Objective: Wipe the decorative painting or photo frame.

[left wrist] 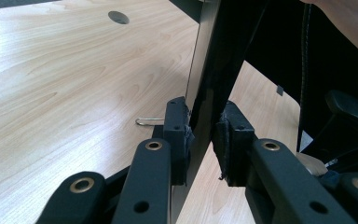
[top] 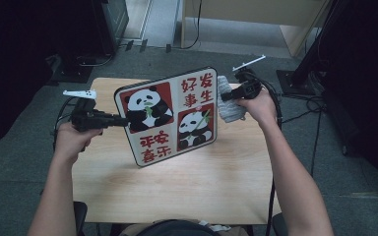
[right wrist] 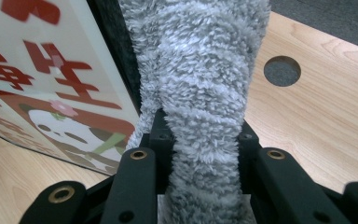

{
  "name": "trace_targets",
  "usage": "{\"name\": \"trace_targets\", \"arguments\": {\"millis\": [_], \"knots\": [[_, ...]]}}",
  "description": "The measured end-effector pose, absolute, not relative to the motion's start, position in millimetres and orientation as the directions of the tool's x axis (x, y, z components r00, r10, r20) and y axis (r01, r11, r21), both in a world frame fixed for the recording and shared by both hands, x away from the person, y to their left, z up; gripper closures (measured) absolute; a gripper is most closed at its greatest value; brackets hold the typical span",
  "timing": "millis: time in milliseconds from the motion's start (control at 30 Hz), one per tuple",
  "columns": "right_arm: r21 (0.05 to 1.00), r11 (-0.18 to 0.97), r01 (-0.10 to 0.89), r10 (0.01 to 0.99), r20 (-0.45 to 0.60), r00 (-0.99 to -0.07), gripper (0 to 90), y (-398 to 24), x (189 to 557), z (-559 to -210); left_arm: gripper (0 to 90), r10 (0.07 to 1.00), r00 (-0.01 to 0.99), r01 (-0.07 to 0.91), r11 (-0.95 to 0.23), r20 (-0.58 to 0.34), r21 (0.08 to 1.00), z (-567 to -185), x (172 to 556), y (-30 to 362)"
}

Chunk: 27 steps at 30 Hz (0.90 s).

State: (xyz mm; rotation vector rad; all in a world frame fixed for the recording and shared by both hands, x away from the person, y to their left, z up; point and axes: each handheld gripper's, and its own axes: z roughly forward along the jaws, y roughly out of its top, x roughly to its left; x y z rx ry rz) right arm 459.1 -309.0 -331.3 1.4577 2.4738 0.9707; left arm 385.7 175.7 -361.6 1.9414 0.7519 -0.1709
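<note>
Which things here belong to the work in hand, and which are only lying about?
In use:
- panda board, held in the left gripper
- grey fluffy cloth, held in the right gripper at the board's edge

Lying about:
- small metal clip on the table

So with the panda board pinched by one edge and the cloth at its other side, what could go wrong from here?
The left gripper clamps the panda board only at its edge, held tilted above the table; pressure from wiping might pivot it or slip it free. The right gripper holds the grey fluffy cloth bunched, so its jaws could scrape the board's printed face.
</note>
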Motion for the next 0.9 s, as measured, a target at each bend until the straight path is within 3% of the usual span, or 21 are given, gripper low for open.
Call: {"name": "trace_targets", "arguments": {"millis": [900], "knots": [[0.589,0.314,0.745,0.831,0.209,-0.516,69.9,-312.0,443.9,-374.8,76.0,0.424,0.798,0.571,-0.307,-0.428,0.761,-362.2,385.4,174.5]]}}
